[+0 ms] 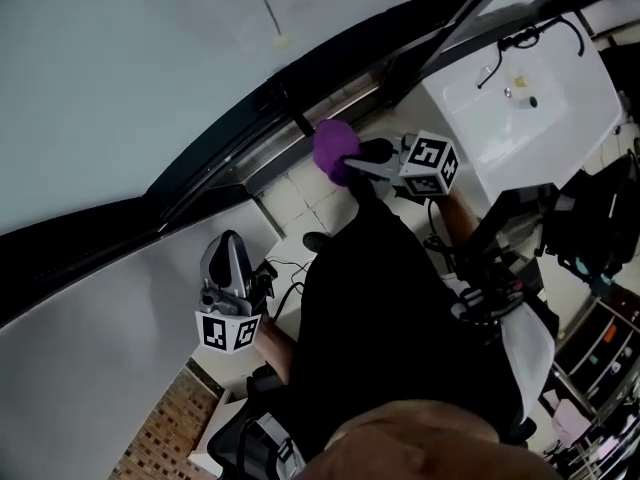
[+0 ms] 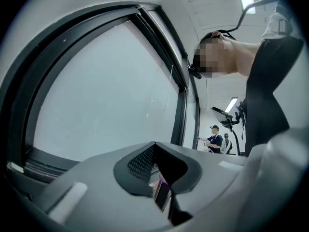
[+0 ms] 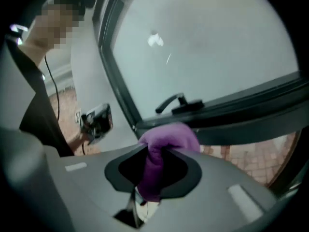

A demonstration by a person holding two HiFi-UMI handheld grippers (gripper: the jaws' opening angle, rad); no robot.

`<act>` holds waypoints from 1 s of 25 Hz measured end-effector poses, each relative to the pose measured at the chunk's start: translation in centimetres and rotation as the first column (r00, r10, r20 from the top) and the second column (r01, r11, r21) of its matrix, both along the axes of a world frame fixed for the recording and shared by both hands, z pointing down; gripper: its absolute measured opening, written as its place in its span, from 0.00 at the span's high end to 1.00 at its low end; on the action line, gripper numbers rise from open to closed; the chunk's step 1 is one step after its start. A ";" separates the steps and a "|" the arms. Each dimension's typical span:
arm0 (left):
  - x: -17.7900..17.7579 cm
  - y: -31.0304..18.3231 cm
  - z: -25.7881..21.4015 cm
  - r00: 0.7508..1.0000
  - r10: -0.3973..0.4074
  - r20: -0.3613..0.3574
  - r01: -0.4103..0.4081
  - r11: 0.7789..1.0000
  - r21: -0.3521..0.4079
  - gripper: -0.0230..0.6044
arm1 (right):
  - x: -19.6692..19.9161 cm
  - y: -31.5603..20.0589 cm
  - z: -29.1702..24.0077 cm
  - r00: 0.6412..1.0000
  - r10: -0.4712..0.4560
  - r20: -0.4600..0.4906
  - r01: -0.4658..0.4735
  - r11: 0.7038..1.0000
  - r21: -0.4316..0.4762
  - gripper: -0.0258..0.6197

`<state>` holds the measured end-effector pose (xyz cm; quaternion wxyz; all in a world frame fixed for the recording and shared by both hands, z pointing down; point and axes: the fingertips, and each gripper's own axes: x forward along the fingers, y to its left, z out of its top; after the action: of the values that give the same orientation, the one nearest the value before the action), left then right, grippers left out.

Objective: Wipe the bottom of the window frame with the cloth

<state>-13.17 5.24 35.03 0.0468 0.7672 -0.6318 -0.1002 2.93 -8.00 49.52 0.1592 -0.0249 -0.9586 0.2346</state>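
Observation:
A purple cloth (image 1: 335,151) hangs bunched from my right gripper (image 1: 352,165), which is shut on it. The cloth sits just below the dark bottom rail of the window frame (image 1: 262,140); I cannot tell whether they touch. In the right gripper view the cloth (image 3: 166,139) fills the jaws of the right gripper (image 3: 155,154), with the bottom rail (image 3: 236,114) and a black window handle (image 3: 176,102) right behind it. My left gripper (image 1: 228,253) is held lower down, away from the frame, shut with nothing in it. In its own view the left gripper (image 2: 161,177) points up at the pane.
A white washbasin (image 1: 530,108) with a black tap stands right of the window. Pale tiles (image 1: 300,193) lie under the frame, and brick-pattern floor (image 1: 160,433) shows at the bottom left. Dark equipment (image 1: 590,228) crowds the right. Two people (image 2: 213,139) are far off.

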 end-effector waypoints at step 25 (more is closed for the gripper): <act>3.1 -2.9 -0.3 0.998 0.052 0.024 -0.051 0.998 -0.029 0.96 | -1.9 -3.6 -9.5 0.951 -0.187 0.247 0.028 0.846 0.533 0.86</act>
<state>-10.06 2.39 34.73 0.0524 0.7838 -0.6136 -0.0806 1.00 -11.61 40.02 0.0310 -0.0689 -0.9958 -0.0508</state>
